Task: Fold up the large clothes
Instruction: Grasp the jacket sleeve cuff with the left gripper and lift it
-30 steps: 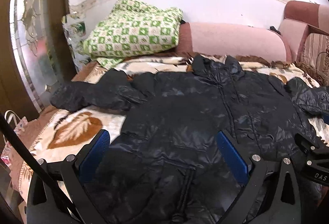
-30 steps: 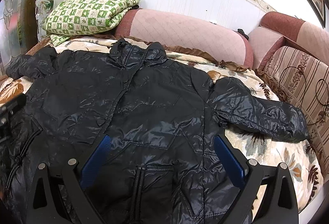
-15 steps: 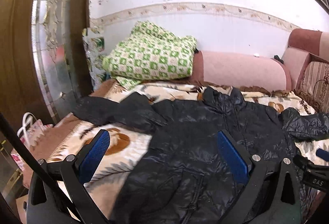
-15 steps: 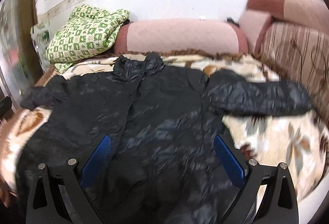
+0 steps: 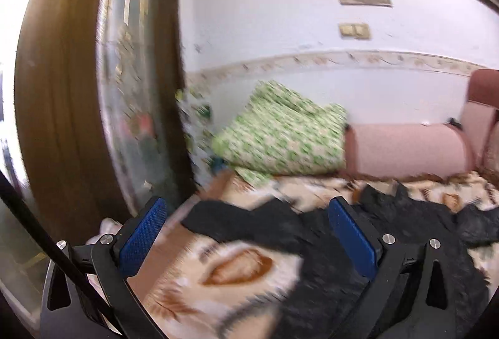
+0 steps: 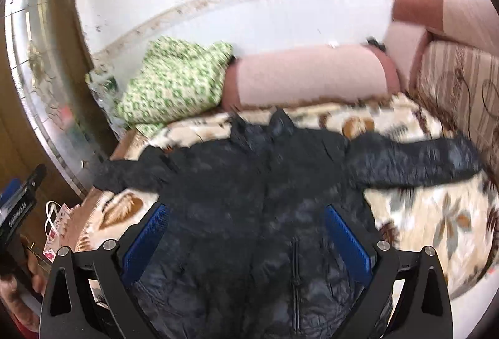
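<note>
Patterned bed blanket [image 6: 436, 214] carries black quilted puffer jacket [image 6: 255, 208] spread flat for folding; both tools, left [image 5: 246, 241] and right [image 6: 246, 241], spread wide, empty, above it.

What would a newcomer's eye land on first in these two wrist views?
The black puffer jacket dominates: it lies spread flat on the leaf-patterned blanket, both sleeves stretched out to the sides. Behind it, against the wall, a green-and-white checked quilt sits folded beside a pink bolster. Both the left gripper and right gripper are open, holding nothing.
</note>
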A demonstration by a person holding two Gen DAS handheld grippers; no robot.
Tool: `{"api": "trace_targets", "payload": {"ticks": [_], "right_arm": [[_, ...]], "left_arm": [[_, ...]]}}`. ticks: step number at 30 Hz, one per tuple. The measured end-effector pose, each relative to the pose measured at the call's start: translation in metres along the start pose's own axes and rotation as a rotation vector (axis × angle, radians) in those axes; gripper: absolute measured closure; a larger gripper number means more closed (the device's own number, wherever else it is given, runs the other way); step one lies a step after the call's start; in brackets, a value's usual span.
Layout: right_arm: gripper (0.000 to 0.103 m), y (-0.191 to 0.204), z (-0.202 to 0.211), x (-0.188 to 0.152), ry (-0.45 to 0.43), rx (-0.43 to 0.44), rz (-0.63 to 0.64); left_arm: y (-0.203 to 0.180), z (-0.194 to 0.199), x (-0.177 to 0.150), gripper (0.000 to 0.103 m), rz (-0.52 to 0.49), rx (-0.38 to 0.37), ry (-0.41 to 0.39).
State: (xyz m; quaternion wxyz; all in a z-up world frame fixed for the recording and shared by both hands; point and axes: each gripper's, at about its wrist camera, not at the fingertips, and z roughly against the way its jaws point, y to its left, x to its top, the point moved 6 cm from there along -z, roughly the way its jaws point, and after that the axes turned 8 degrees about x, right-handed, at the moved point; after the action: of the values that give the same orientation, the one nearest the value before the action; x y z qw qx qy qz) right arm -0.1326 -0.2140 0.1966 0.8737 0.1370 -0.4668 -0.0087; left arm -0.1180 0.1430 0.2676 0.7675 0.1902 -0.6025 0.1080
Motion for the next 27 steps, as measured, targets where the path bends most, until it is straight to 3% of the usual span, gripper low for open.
{"api": "trace_targets", "payload": {"ticks": [3,7,14,20,22,27], "right_arm": [[0.002,0.004,-0.007,0.012,-0.017,-0.034,0.029],[0.002,-0.003,-0.029,0.017,-0.006,-0.064,0.021],[0.002,-0.026,-0.088,0.002,0.074,-0.089,0.009],[0.002,-0.038,-0.132,-0.017,0.113,-0.108,0.032],[0.002,-0.039,-0.145,-0.023,0.113,-0.100,0.041],[0.002,-0.042,-0.173,-0.045,0.148,-0.088,0.096]], "left_arm": [[0.015,-0.013,0.020,0.000,-0.025,0.058,-0.009],[0.027,-0.050,0.023,0.000,-0.018,0.090,0.045],[0.036,-0.151,-0.010,0.000,0.019,0.137,0.225],[0.045,-0.235,-0.037,0.000,0.088,0.179,0.295],[0.047,-0.261,-0.047,0.000,0.111,0.176,0.321],[0.059,-0.347,-0.085,0.000,0.192,0.149,0.475]]}}
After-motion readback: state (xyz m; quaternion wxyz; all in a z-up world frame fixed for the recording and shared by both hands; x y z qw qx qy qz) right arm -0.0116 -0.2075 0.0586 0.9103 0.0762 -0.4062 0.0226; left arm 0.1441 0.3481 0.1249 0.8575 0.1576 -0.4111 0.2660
